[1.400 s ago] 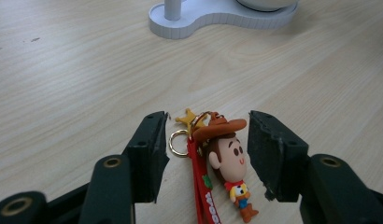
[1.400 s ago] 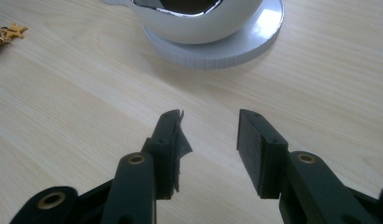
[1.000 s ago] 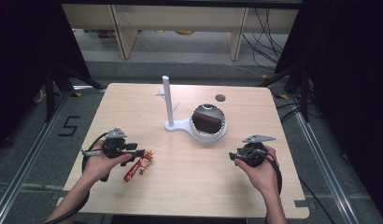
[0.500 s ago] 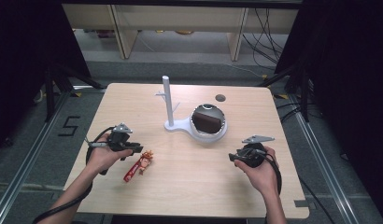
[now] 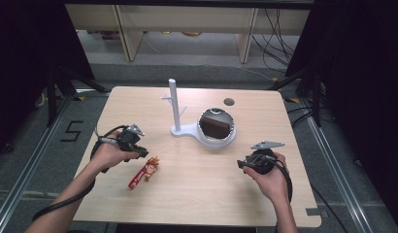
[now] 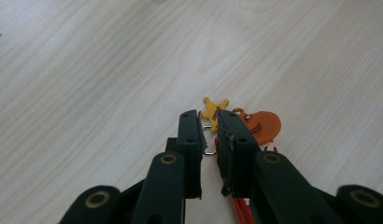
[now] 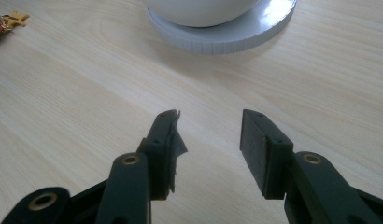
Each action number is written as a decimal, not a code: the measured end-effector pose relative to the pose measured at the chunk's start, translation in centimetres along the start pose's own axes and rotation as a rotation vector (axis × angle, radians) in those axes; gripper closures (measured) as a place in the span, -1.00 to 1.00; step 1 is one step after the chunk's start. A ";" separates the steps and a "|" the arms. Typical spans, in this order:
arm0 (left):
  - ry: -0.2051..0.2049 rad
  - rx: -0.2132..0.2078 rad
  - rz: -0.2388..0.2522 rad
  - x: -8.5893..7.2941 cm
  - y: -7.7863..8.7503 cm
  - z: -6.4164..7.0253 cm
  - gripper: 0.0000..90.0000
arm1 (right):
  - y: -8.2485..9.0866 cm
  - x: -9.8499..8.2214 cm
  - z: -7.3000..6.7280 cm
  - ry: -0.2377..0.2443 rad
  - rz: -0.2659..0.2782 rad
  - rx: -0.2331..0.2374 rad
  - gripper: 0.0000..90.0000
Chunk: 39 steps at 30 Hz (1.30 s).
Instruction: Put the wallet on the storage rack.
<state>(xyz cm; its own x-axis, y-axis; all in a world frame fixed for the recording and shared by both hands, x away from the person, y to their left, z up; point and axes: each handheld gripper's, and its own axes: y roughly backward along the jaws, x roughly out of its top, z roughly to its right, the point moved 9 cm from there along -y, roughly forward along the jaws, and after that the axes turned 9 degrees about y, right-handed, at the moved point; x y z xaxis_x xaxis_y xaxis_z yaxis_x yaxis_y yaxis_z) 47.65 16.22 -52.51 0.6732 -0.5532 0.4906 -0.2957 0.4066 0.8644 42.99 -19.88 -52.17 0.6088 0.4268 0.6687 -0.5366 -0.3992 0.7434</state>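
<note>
A keychain (image 5: 143,173) with a red strap, a yellow star and an orange hat charm (image 6: 264,126) lies on the wooden table (image 5: 197,194), front left. My left gripper (image 5: 144,153) points down at its charm end. Its jaws have just been closing and now stand almost together (image 6: 207,116), with the keychain's small metal ring in the narrow gap. The star pokes out just past the tips. My right gripper (image 5: 241,165) hovers low at the front right. It is open (image 7: 208,121) over bare wood, with nothing between its jaws.
A white stand with an upright post (image 5: 174,104) and short pegs rises mid-table. Joined to it is a round mirror (image 5: 215,124) on a white disc base (image 7: 236,37), just ahead of my right gripper. A dark round spot (image 5: 229,102) marks the table's far side.
The left gripper's jaws have gone from wide apart to nearly together, and that hand has shifted a little toward the table's middle. The keychain lies where it was. The right gripper has kept still.
</note>
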 end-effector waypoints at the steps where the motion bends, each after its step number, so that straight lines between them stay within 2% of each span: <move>1: -0.005 0.002 -0.015 0.3 -0.2 0.2 0.77 | 0.0 -0.1 0.0 0.003 -0.008 0.005 0.28; 4: -0.032 -0.015 -0.069 0.9 -0.7 0.5 0.76 | -0.1 0.0 0.2 0.016 0.012 0.001 0.27; 5: -0.062 -0.016 -0.110 0.9 -0.7 0.3 0.75 | -0.1 0.0 0.2 0.019 0.015 0.001 0.27; 6: -0.049 -0.020 -0.127 0.9 -0.9 0.4 0.73 | -0.1 -0.1 0.2 0.018 0.006 -0.002 0.27; 8: -0.064 -0.023 -0.157 0.8 -1.2 0.2 0.70 | -0.2 -0.1 0.2 0.019 0.006 0.003 0.26; 9: -0.064 -0.023 -0.157 0.8 -1.2 0.2 0.69 | -0.2 -0.2 0.1 0.023 0.004 0.008 0.26; 10: -0.071 -0.033 -0.178 0.7 -1.5 0.2 0.68 | -0.1 -0.3 0.0 0.000 -0.015 0.011 0.26; 11: -0.078 -0.037 -0.185 0.6 -1.7 0.2 0.68 | -0.1 -0.4 0.0 0.002 -0.015 0.012 0.26; 18: -0.108 -0.037 -0.210 0.6 -1.8 0.2 0.67 | -0.2 -0.5 0.0 0.004 -0.031 0.010 0.24; 19: -0.120 -0.037 -0.232 0.5 -1.7 0.2 0.65 | -0.2 -0.5 -0.1 0.004 -0.031 0.008 0.24; 20: -0.120 -0.037 -0.232 0.5 -1.7 0.2 0.63 | -0.2 -0.5 -0.1 0.004 -0.031 0.008 0.24; 21: -0.120 -0.039 -0.233 0.5 -1.7 0.2 0.63 | -0.6 -0.2 -0.1 -0.006 0.024 0.009 0.24; 22: -0.130 -0.044 -0.244 0.3 -1.6 0.3 0.61 | -0.5 -0.3 -0.1 0.000 0.007 0.010 0.24; 26: -0.128 -0.053 -0.262 0.0 -1.6 0.5 0.62 | -0.5 -0.3 -0.1 -0.001 0.010 0.010 0.24; 27: -0.125 -0.057 -0.265 -0.1 -1.7 0.6 0.62 | -0.4 -0.4 -0.1 0.003 -0.008 0.014 0.24; 29: -0.135 -0.039 -0.284 -0.5 -1.8 0.3 0.57 | -0.5 -0.4 -0.2 0.001 -0.010 0.017 0.23; 30: -0.127 -0.037 -0.278 -0.5 -1.9 0.3 0.54 | -0.4 -0.5 -0.3 -0.008 -0.028 0.016 0.23; 31: -0.127 -0.039 -0.281 -0.5 -1.8 0.1 0.51 | -0.4 -0.5 -0.1 0.005 -0.024 0.014 0.23; 33: -0.117 -0.037 -0.278 -0.5 -1.9 0.1 0.50 | -0.5 -0.5 -0.1 0.004 -0.022 0.018 0.23; 37: -0.126 -0.027 -0.273 -0.6 -2.0 -0.1 0.45 | -0.5 -0.5 -0.2 0.003 -0.020 0.020 0.22; 39: -0.147 -0.026 -0.259 -0.5 -2.1 -0.1 0.44 | -0.5 -0.5 -0.2 0.002 -0.017 0.021 0.22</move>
<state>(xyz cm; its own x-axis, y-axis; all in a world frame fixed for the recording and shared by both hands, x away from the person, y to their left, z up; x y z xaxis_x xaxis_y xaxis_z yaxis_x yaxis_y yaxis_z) 47.98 15.72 -54.57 0.6181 -0.7395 0.2665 -0.1086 0.2555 0.9607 42.89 -19.72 -52.88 0.6166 0.4354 0.6559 -0.5137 -0.4088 0.7543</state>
